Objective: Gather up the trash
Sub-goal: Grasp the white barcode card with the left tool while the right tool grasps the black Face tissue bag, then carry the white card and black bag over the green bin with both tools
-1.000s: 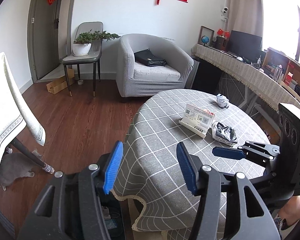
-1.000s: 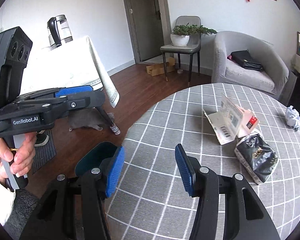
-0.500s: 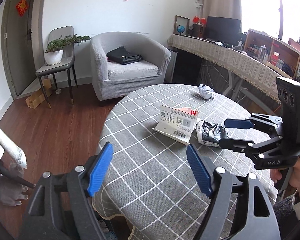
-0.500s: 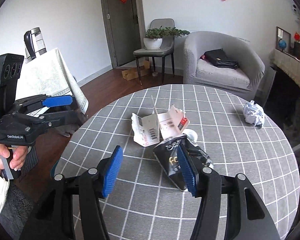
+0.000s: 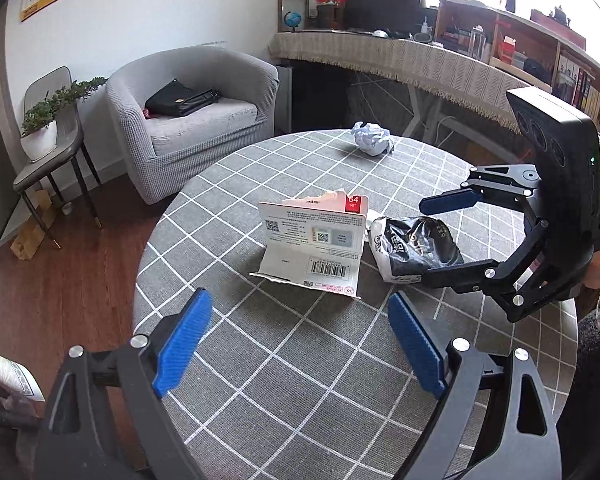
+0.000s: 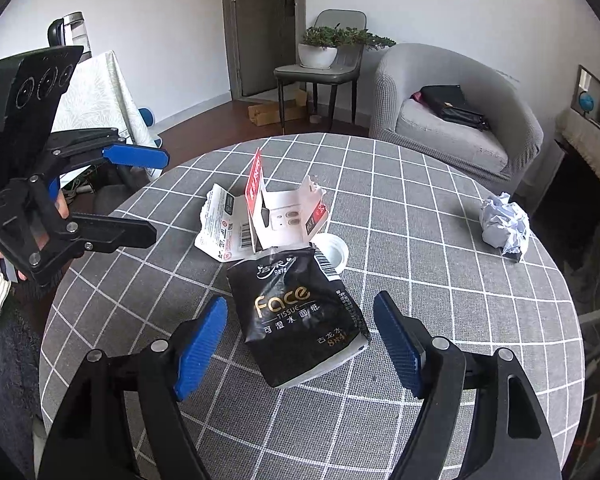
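Trash on a round desk (image 6: 440, 280) draped in grey cloth with a white grid:

1. Black glossy plastic tissue wrapper with gold "Face" lettering (image 6: 300, 316), soft and crumpled, roughly oblong. It lies flat near the desk's middle. In the right wrist view its long axis runs from upper left to lower right, print facing up, white torn end toward the camera. In the left wrist view it (image 5: 414, 248) sits just right of the carton.

2. Torn white cardboard carton with red panel and barcodes (image 5: 314, 248), stiff, flattened in part, its ragged flaps standing up. It touches or nearly touches the wrapper's far end. A small white round lid (image 6: 334, 252) lies between them, partly under the wrapper.

3. Crumpled ball of white paper (image 6: 504, 226), faceted and irregular, well apart near the far edge.

Left tongs (image 5: 300, 344): black frame, blue ribbed pads, jaws wide apart and just opening further, nothing between them but cloth; carton lies ahead.

Right tongs (image 6: 300, 342): same build, jaws apart and just opening further, straddling the wrapper's near end. Pads (image 6: 202, 344) clear of it on both sides, not pressing.

Grey upholstered tub armchair (image 5: 192, 120) with a black bag stands beyond the desk.
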Demonstrator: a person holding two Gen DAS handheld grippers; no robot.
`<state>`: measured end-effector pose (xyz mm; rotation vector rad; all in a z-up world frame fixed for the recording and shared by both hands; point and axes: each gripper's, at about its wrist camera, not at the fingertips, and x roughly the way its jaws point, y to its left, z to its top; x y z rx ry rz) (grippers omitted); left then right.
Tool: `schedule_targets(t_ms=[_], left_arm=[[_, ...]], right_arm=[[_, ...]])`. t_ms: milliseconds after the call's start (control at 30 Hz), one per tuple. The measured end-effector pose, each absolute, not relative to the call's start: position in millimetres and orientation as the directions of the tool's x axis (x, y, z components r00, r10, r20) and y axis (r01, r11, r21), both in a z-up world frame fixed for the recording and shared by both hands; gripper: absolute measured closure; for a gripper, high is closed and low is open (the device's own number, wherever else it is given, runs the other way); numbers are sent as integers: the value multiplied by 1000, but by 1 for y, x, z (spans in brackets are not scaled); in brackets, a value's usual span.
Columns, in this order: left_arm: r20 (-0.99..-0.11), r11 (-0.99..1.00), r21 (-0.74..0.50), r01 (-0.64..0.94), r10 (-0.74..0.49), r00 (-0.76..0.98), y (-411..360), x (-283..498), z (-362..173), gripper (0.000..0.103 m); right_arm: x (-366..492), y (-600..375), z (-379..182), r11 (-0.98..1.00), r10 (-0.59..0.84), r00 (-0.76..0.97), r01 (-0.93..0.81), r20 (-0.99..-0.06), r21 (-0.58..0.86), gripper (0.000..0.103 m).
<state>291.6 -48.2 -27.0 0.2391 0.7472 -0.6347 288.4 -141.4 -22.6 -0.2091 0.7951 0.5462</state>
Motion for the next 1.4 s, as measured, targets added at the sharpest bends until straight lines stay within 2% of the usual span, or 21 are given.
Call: schedule_targets(t_ms=[300, 400, 567, 733, 1200, 1267, 1333, 1400], left_arm=[[-730, 740, -39, 671, -480, 487, -58, 321, -33, 10], [-743, 740, -41, 671, -472, 475, -60, 327, -38, 10], [-753, 743, -34, 668, -458, 472, -64, 332, -42, 9], [-757, 735, -57, 676, -473, 451, -74, 343, -42, 9], [-776, 716, -104, 690, -493, 394, -95, 358, -51, 9], [-783, 710, -104, 696, -490, 383, -99, 358, -54, 10], [-784, 713, -74, 697, -474, 402, -103, 357, -54, 24], [-779, 720, -109, 685, -490, 392, -102, 359, -52, 24]], right_arm=[[303, -125, -29, 792, 398, 492, -611, -774, 18, 27], [305, -125, -31, 784, 403, 477, -620, -781, 26, 42], [300, -139, -27, 795, 431, 491, -604, -757, 61, 46], [297, -166, -17, 814, 468, 514, -567, -719, 124, 46], [288, -205, -20, 830, 477, 514, -529, -713, 174, 46], [288, -207, -21, 830, 476, 511, -530, -716, 173, 46], [289, -207, -21, 834, 469, 513, -526, -719, 169, 46], [290, -207, -20, 837, 467, 515, -520, -719, 171, 46]])
